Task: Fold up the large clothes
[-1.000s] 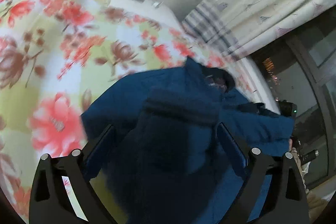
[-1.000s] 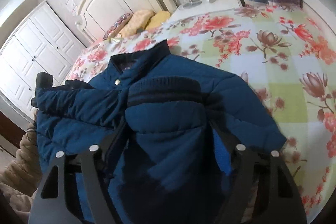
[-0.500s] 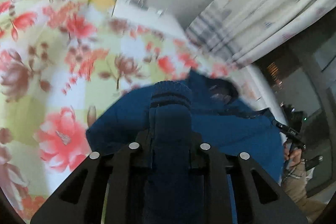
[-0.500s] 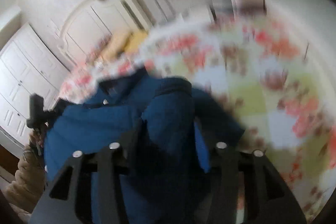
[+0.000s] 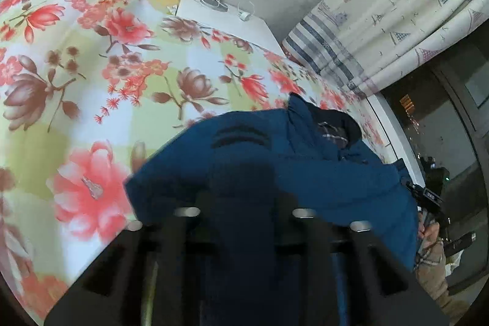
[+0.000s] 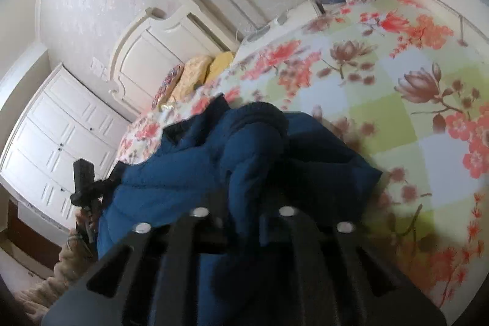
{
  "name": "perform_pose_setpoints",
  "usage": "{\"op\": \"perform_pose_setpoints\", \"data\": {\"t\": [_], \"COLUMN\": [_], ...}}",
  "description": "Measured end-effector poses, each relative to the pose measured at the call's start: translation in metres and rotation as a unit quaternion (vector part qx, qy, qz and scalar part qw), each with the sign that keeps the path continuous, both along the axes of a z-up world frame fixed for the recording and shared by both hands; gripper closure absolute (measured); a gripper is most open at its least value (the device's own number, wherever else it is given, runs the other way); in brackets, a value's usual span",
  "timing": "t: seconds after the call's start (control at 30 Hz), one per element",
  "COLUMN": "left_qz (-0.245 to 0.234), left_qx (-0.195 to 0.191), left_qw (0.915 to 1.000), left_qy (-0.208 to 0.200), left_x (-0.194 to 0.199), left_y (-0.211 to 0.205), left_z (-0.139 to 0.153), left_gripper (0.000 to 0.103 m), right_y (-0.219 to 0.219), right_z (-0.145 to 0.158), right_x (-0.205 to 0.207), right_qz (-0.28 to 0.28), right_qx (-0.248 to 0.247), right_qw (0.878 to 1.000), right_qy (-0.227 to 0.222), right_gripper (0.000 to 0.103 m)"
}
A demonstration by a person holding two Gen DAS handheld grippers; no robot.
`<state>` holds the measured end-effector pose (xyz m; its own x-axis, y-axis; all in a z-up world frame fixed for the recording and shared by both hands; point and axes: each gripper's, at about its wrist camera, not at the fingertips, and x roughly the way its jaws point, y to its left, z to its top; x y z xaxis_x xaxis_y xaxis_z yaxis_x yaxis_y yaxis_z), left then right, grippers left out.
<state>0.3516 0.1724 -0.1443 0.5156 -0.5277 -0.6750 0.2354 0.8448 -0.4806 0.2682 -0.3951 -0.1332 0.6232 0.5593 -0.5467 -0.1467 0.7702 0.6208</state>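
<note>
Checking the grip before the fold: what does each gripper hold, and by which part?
Both hold the blue jacket: left gripper and right gripper each pinch a sleeve near its cuff.

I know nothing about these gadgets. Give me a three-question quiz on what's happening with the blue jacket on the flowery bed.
1. True or false: the left gripper is shut on the blue jacket.
2. What does the right gripper pinch? A) pillow B) jacket C) curtain
3. Fill in: the jacket lies on a ____ bedspread.

Key: 1 true; 2 B; 3 floral.
</note>
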Motion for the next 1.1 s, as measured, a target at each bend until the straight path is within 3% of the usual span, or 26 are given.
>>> {"op": "perform_pose_setpoints", "data": {"t": [0.07,0.13,0.2,0.27,0.33,0.37,0.4,0.43,0.5,0.53,0.57,0.63,0.83,0.93,1.0,1.03,1.07,1.1], "left_qz": [0.000,-0.008,0.007,0.040,0.054,0.064,0.071,0.074,0.083,0.089,0.094,0.105,0.107,0.115,0.153,0.184,0.208,0.225], "left_qx": [0.024,0.016,0.017,0.014,0.016,0.010,0.034,0.059,0.106,0.119,0.103,0.086,0.151,0.136,0.126,0.121,0.119,0.115], "left_qw": [0.9972,0.9914,0.9865,0.9866,0.9921,0.9959,0.9964,0.9954,0.9907,0.9885,0.9901,0.9908,0.9824,0.9840,0.9801,0.9754,0.9700,0.9640], "left_qy": [-0.071,-0.130,-0.163,-0.157,-0.112,-0.064,-0.032,-0.016,0.023,0.028,0.017,0.005,-0.028,-0.005,0.005,-0.013,-0.042,-0.081], "left_x": [-0.025,-0.042,-0.038,-0.015,0.019,0.038,0.050,0.054,0.063,0.063,0.059,0.055,0.055,0.063,0.062,0.054,0.043,0.030], "left_y": [-0.013,-0.021,-0.022,-0.019,-0.020,-0.021,-0.026,-0.030,-0.043,-0.046,-0.043,-0.035,-0.054,-0.040,-0.027,-0.021,-0.019,-0.020], "left_z": [0.038,0.088,0.127,0.145,0.134,0.111,0.087,0.068,0.004,-0.020,-0.026,-0.023,-0.020,-0.022,-0.016,-0.005,0.008,0.024], "left_gripper": [0.088,0.088,0.088,0.088,0.088,0.088,0.088,0.088,0.087,0.084,0.080,0.080,0.078,0.064,0.034,0.033,0.030,0.015], "right_y": [0.014,0.024,0.026,0.020,0.015,0.014,0.017,0.024,0.030,0.035,0.034,0.025,0.031,0.026,0.023,0.024,0.025,0.030], "right_z": [0.046,0.102,0.150,0.170,0.159,0.139,0.122,0.093,0.035,0.000,-0.019,-0.023,-0.021,-0.024,-0.019,-0.009,0.000,0.017], "right_x": [-0.023,-0.040,-0.038,-0.017,0.016,0.033,0.044,0.058,0.078,0.084,0.084,0.079,0.083,0.081,0.078,0.074,0.069,0.061], "right_qz": [0.000,0.001,-0.028,-0.057,-0.073,-0.085,-0.089,-0.093,-0.098,-0.100,-0.100,-0.117,-0.126,-0.125,-0.125,-0.138,-0.146,-0.155], "right_qx": [-0.033,-0.060,-0.079,-0.083,-0.079,-0.075,-0.087,-0.121,-0.128,-0.150,-0.131,-0.096,-0.125,-0.119,-0.127,-0.150,-0.159,-0.166], "right_qw": [0.998,0.992,0.988,0.986,0.990,0.992,0.992,0.988,0.984,0.979,0.982,0.985,0.982,0.982,0.980,0.975,0.973,0.972], "right_qy": [-0.062,-0.112,-0.133,-0.133,-0.091,-0.048,-0.020,0.015,0.075,0.094,0.094,0.082,0.066,0.075,0.088,0.093,0.082,0.053], "right_gripper": [0.097,0.098,0.098,0.098,0.097,0.098,0.098,0.098,0.098,0.092,0.092,0.092,0.091,0.086,0.065,0.047,0.041,0.039]}}
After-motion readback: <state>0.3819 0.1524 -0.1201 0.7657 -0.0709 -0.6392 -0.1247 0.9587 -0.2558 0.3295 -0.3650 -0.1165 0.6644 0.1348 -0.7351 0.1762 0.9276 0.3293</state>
